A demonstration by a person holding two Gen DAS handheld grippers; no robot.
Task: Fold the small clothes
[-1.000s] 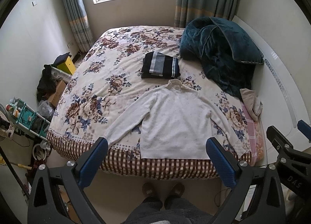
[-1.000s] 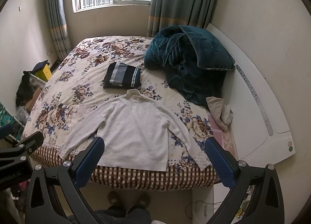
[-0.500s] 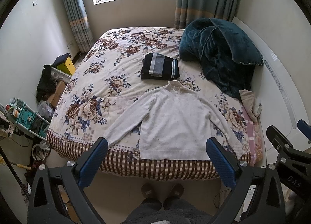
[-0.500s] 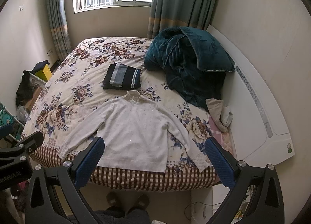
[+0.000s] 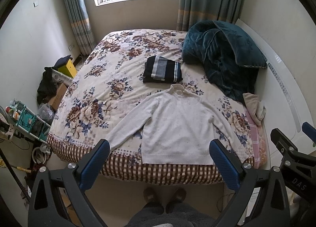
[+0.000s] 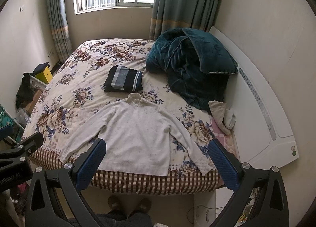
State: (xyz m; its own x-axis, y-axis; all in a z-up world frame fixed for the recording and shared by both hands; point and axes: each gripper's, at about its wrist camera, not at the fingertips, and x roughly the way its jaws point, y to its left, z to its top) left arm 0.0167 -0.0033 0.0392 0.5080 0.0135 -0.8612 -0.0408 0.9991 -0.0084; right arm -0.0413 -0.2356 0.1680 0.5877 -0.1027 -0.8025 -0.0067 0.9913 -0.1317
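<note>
In the left wrist view we hold the left gripper (image 5: 159, 163) above the floor at the foot of the bed (image 5: 126, 81), its blue fingers (image 5: 94, 164) spread wide with nothing between them; beyond and between the fingertips the white sweater (image 5: 177, 126) lies flat on the floral cover, front up, collar pointing away from us, hem just short of the checked border at the near edge; one sleeve runs out toward the left finger and its cuff lies just beyond that fingertip, the other sleeve slants toward the right finger; farther out past the collar sits a folded dark striped garment (image 5: 162, 69), close to the collar but apart from it; to the right of it a teal quilt (image 5: 223, 57) is heaped against the white headboard (image 5: 284, 92); at the far right edge of this view part of the right gripper's frame shows, and below the fingers we see our slippers (image 5: 165, 194) on the floor. In the right wrist view the right gripper (image 6: 157, 163) is likewise wide, its fingers (image 6: 222, 165) clear of any cloth; the white sweater (image 6: 136, 136) lies beyond and between the tips, its right cuff just beside the right fingertip; the folded striped garment (image 6: 123, 79) rests beyond the collar, and the teal quilt (image 6: 189, 63) rises beyond the right finger.
</note>
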